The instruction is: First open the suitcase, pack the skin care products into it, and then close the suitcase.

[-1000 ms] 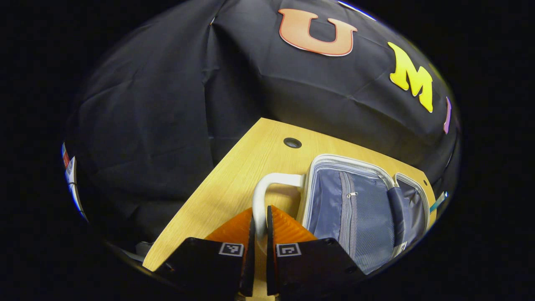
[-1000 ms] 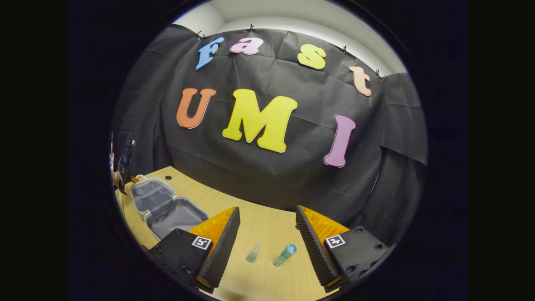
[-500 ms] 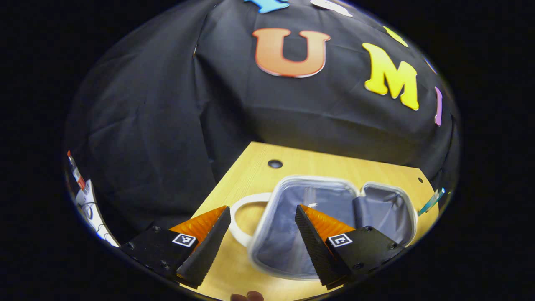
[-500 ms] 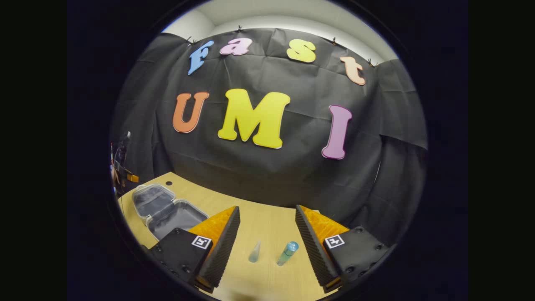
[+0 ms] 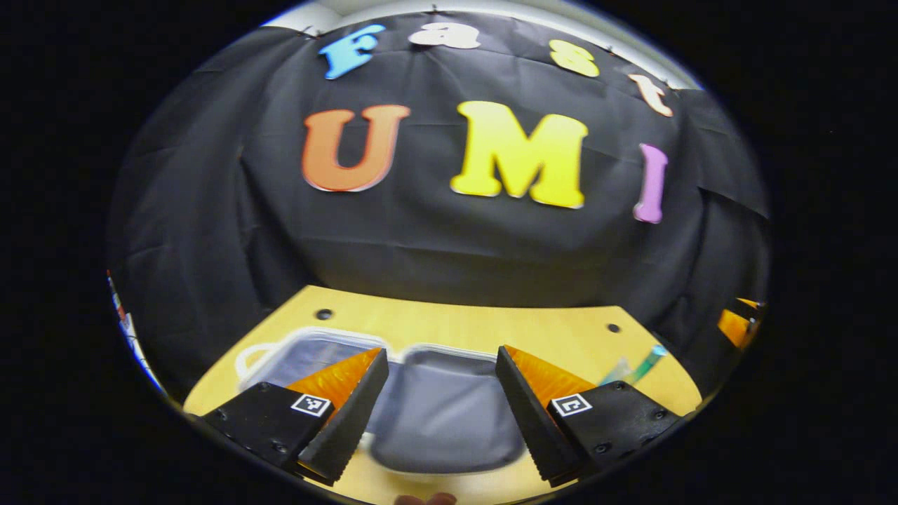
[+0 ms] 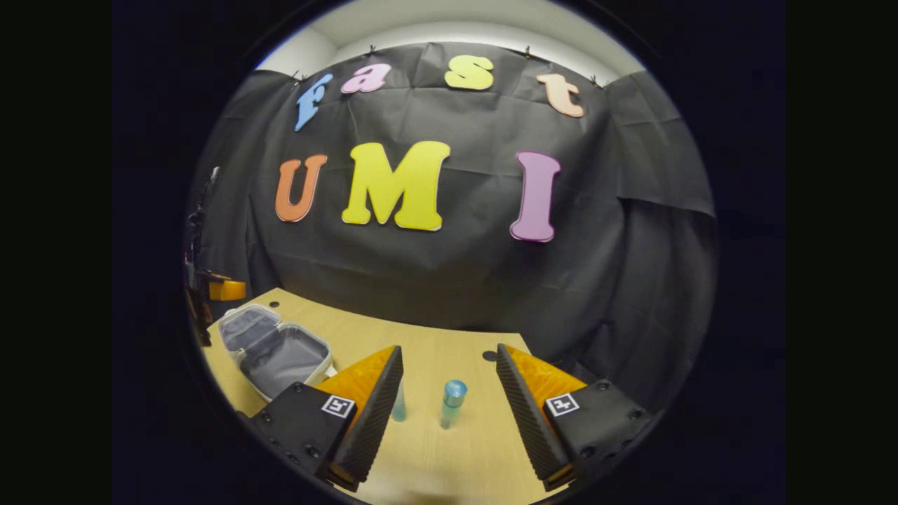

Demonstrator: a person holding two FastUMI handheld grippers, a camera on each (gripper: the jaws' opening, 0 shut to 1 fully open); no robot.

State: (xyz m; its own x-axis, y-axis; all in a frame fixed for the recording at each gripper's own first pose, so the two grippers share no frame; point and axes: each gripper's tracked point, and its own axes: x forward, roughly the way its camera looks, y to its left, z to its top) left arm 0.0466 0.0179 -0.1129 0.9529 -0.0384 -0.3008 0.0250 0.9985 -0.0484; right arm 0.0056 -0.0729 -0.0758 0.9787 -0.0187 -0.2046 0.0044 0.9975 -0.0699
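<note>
So the opening step looks done: the suitcase (image 5: 435,414) lies flat on the wooden table (image 5: 491,326) with both halves spread apart and its grey lining showing, a white handle (image 5: 245,354) at its far left end. Nothing can be made out inside either half, so packing appears not to have begun, and closing comes after that.

Over the near edge of the case hangs the left gripper (image 5: 438,410), its fingers spread wide with nothing between them but the lining below. In the right gripper view the same open case (image 6: 277,351) sits at the left of the table, well apart from the products.

Further right, the right gripper (image 6: 449,414) is also wide open and empty, pointing at the two skin care items standing between its fingers: a bottle with a blue cap (image 6: 452,403), upright and roughly centred in the gap, and a smaller clear bottle (image 6: 399,410) just beside the left finger (partly hidden by it). Neither is touched yet. From the left gripper view those two items (image 5: 635,365) show at the far right of the table.

By my reading, roughly a third of the job is complete; both bottles have to be carried left into the case before the lid is folded over.
</note>
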